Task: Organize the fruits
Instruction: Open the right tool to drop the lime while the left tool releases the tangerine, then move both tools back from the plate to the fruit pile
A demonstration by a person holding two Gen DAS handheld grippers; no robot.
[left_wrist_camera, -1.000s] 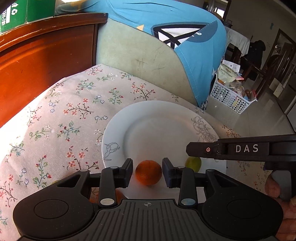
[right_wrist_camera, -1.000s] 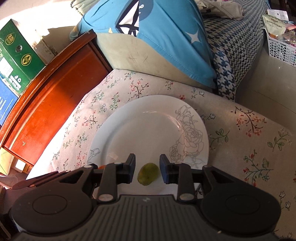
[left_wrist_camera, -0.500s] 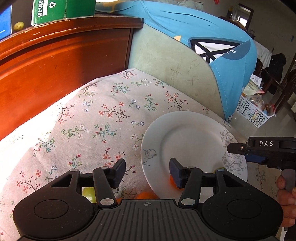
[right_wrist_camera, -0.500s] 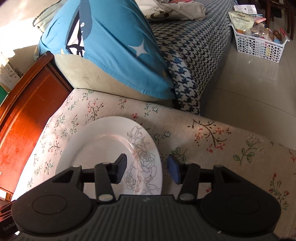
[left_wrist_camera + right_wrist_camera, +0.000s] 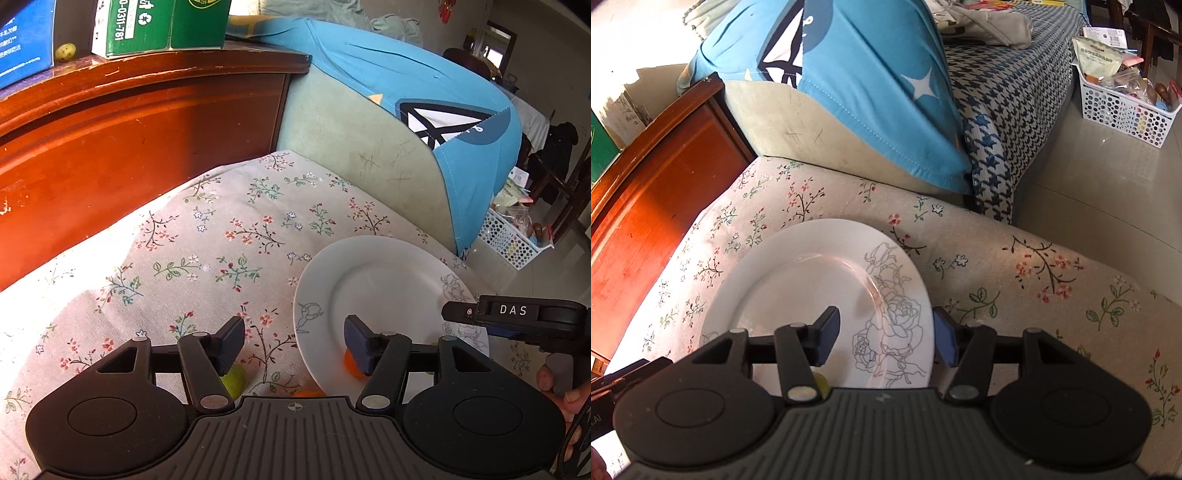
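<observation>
Both grippers are wide open and hold nothing. An orange fruit [image 5: 351,363] sits on the white plate [image 5: 388,280] behind the left gripper [image 5: 293,341], while a green fruit [image 5: 233,380] lies off the plate on the flowered cloth [image 5: 221,236]. The right gripper [image 5: 886,338] hovers over the plate's rim, with another green fruit [image 5: 820,382] peeking beneath it, likely just set down for collecting.

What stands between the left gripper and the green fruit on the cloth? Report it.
Nothing visible does. The green fruit lies on the floral cloth, partly hidden by the open left gripper's left finger, left of the plate.
</observation>
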